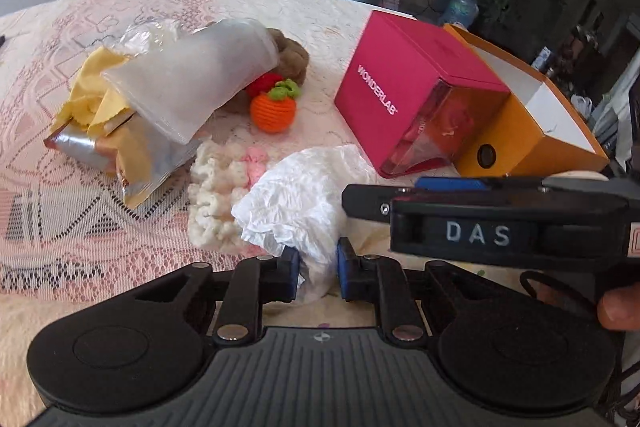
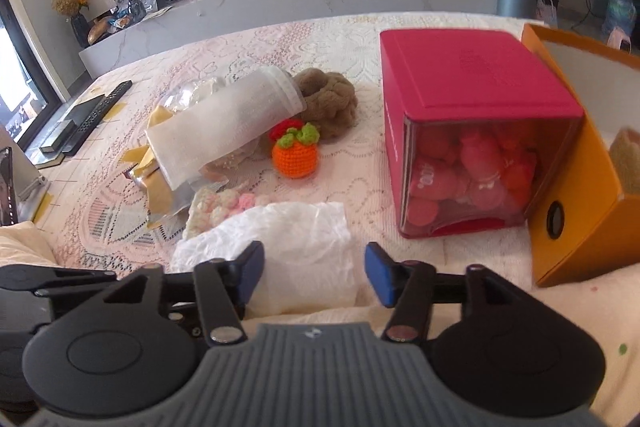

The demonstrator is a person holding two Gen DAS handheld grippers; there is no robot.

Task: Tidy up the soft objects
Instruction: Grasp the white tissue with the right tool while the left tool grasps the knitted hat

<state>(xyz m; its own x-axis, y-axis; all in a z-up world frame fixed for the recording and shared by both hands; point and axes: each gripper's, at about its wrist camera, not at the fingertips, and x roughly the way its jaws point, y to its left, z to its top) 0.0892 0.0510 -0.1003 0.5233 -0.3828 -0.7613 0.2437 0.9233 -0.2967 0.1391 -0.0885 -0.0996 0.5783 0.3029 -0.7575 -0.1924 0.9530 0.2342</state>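
Note:
My left gripper (image 1: 318, 273) is shut on a crumpled white plastic bag (image 1: 298, 195), which also shows in the right wrist view (image 2: 296, 247). My right gripper (image 2: 314, 273) is open and empty, just above the near end of that bag. It appears in the left wrist view as a black body (image 1: 480, 223) at the right. Beyond lie a white crochet piece (image 1: 218, 187), an orange crochet fruit (image 1: 274, 111), a brown plush (image 2: 328, 99) and a white mesh pouch (image 1: 192, 79) over yellow cloth (image 1: 96, 91).
A pink Wonderlab box (image 2: 476, 99) full of pink soft toys stands at the right, with an open orange box (image 2: 576, 211) beside it. A foil packet (image 1: 132, 163) lies under the pouch. Remote controls (image 2: 100, 111) lie at the far left of the lace tablecloth (image 1: 80, 227).

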